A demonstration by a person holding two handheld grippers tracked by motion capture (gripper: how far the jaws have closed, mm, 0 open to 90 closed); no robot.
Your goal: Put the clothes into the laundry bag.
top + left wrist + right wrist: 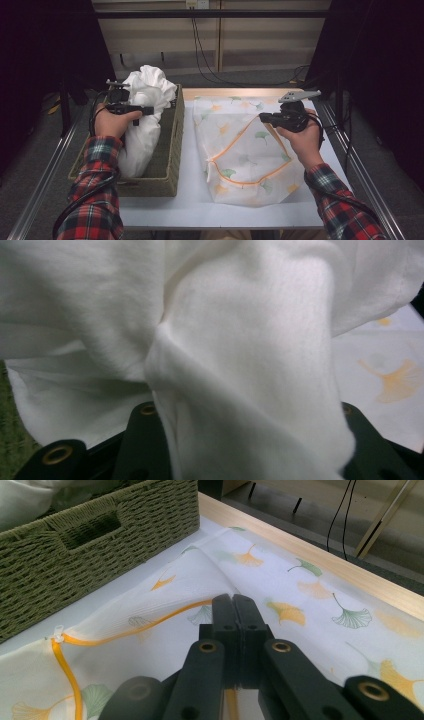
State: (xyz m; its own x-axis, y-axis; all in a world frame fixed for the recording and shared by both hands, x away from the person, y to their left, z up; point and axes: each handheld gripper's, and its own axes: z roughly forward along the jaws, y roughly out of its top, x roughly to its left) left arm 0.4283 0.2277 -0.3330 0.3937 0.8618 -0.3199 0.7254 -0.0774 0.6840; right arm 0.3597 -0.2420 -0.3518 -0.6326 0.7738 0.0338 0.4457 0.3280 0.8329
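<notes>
Two grippers, two textile items, one basket; all places are given relative to the woven basket (170, 145), taken from left to right. Left gripper (148, 109): held above the basket's interior, toward its far end, jaws pointing right toward the basket's right wall and clenched on a bunch of the white garment (145, 100); the left gripper view shows white cloth (240, 380) packed between the two black jaws and spilling over them. White garment: gathered high at the gripper, its long axis running from that raised bunch down and toward the person along the length of the basket, where its lower end lies on the basket floor. Basket: olive, rectangular, at the left side of the white table (190, 200), long axis running away from the person. Mesh laundry bag (250, 150): white with ginkgo-leaf print and an orange zipper, lying flat on the table just right of the basket, apart from its wall. Right gripper (262, 118): right of the basket, over the bag's middle, jaws pressed together on the bag's upper layer beside the orange zipper (150, 625), holding that edge raised so the mouth faces left toward the basket. Governing relation: the bag's mouth lies directly to the right of the held garment, across the basket's right wall; the left hand is the nearer carrier, and by my judgement the garment must clear that wall before travelling right into the opening.
</notes>
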